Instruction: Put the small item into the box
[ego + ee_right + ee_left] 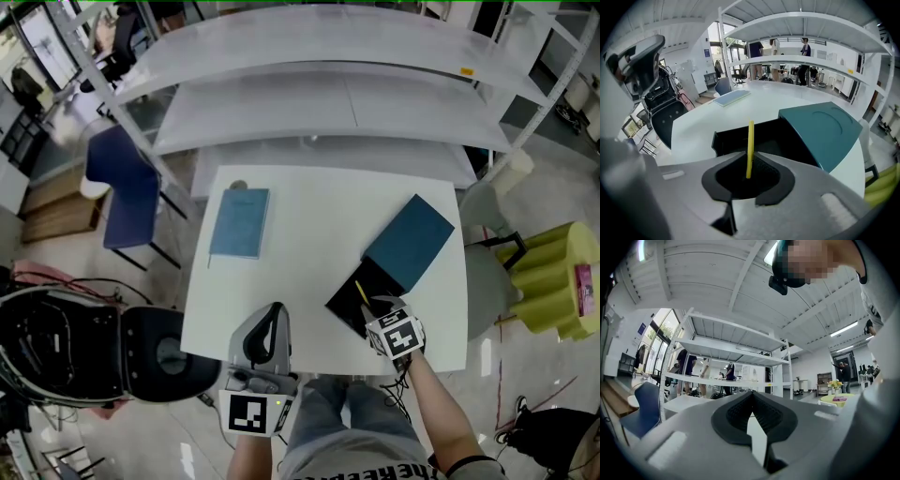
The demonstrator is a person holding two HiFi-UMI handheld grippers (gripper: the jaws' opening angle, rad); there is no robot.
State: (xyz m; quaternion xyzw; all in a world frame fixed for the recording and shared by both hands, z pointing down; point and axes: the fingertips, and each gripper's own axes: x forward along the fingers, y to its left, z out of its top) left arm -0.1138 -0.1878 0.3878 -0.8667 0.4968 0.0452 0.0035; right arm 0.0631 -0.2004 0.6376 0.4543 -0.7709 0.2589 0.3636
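Observation:
A thin yellow stick [750, 145] stands up between the jaws of my right gripper [750, 158], which is shut on it. In the head view the stick [362, 292] and the right gripper [378, 305] hover over the near end of the open black box [349, 306]. The box's teal lid [410, 240] lies against its far side, tilted; in the right gripper view the lid [825, 131] covers the box [787, 138] on the right. My left gripper [274, 311] is at the table's front edge, tilted upward, its jaws [751, 397] together with nothing between them.
A blue notebook [240, 222] lies at the far left of the white table [309, 216]. A white shelf rack [328, 94] stands behind the table. A blue chair [127, 192] and a black chair [75, 342] are on the left, a yellow-green stool [558, 277] on the right.

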